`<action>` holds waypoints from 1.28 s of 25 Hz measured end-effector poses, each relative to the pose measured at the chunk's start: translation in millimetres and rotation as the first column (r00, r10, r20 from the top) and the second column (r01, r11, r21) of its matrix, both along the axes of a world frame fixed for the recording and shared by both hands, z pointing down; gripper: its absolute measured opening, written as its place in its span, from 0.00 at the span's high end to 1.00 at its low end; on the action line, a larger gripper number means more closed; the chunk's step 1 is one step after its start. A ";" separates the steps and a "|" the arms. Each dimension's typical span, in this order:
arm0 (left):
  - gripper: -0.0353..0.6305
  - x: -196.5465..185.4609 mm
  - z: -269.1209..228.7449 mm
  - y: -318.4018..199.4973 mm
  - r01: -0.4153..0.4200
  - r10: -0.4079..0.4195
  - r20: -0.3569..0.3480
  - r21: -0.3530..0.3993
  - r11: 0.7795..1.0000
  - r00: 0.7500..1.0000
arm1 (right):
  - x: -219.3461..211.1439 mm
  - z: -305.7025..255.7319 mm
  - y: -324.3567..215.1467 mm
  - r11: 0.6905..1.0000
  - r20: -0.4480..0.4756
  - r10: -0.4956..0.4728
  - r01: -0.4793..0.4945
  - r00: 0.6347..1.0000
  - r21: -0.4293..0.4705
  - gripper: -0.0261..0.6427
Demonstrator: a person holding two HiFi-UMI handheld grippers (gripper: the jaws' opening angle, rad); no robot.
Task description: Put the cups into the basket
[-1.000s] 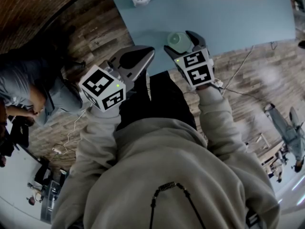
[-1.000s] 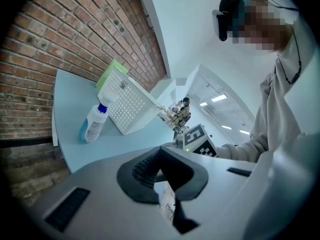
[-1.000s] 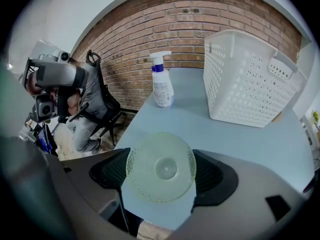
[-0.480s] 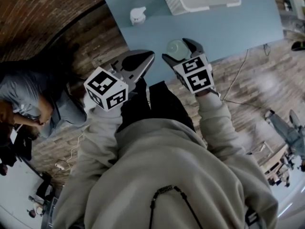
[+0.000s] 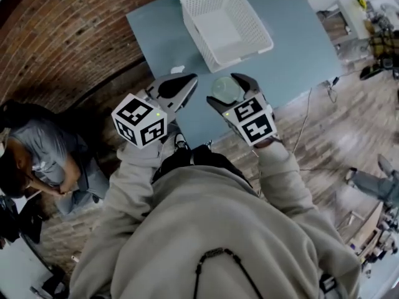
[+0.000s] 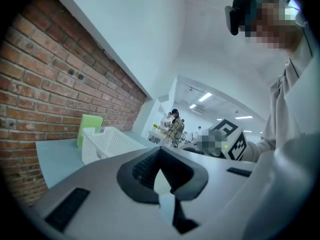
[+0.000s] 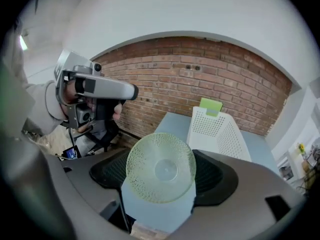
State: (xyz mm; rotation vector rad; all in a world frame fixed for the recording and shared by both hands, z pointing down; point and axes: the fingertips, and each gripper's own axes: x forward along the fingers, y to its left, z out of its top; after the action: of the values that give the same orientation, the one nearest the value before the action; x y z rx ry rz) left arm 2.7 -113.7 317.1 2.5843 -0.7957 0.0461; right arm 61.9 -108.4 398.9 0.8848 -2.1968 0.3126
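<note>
Right gripper point(image 5: 229, 87) clamps a pale green translucent plastic cup point(image 5: 223, 90) at frame centre, short of the white perforated plastic basket point(image 5: 254, 18), upper centre, apparently empty. Left gripper point(image 5: 177, 83): jaws together, nothing held. Judged: placement not yet done.

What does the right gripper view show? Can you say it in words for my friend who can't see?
The right gripper has its jaws shut on a pale green cup, whose dotted bottom faces the camera. Behind it a white basket with holes sits on a blue-grey table by a brick wall, and the left gripper shows at upper left.
</note>
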 end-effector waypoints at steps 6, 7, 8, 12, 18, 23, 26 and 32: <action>0.95 2.9 -37.4 -6.4 0.011 -0.009 -0.040 0.045 0.999 0.999 | 6.9 -47.4 -6.7 0.997 0.023 0.006 -0.008 1.000 0.080 0.37; 0.95 5.4 -39.9 -5.5 0.007 -0.005 -0.042 0.048 0.999 0.999 | 8.9 -51.3 -7.3 0.996 0.025 0.008 -0.010 1.000 0.085 0.37; 0.95 8.5 -41.8 -5.1 0.000 0.002 -0.040 0.052 0.999 0.999 | 11.2 -54.7 -8.6 0.996 0.027 0.011 -0.014 1.000 0.090 0.37; 0.95 21.7 -49.1 -10.3 -0.032 0.034 -0.030 0.074 0.997 0.999 | 25.2 -65.3 -17.2 0.993 0.030 0.039 -0.042 0.999 0.111 0.37; 0.95 42.9 -57.7 -26.2 -0.056 0.058 -0.023 0.098 0.994 0.998 | 53.5 -83.5 -30.0 0.987 0.045 0.081 -0.086 0.996 0.133 0.37; 0.95 56.7 -59.6 -32.9 -0.074 0.076 -0.013 0.105 0.992 0.997 | 60.8 -92.2 -43.0 0.984 0.043 0.072 -0.078 0.996 0.160 0.37; 0.95 56.8 -57.1 -36.7 -0.076 0.077 -0.008 0.099 0.992 0.997 | 60.2 -89.6 -49.6 0.986 0.045 0.070 -0.076 0.997 0.150 0.37; 0.95 49.2 -52.4 -53.9 -0.057 0.058 -0.010 0.078 0.995 0.998 | 54.9 -81.8 -67.3 0.991 0.040 0.045 -0.049 0.998 0.124 0.37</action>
State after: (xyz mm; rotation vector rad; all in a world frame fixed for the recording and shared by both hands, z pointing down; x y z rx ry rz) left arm 51.9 -167.6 264.7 2.6781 -0.7317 0.0163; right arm 116.9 -175.7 317.1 1.0078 -2.2515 0.2169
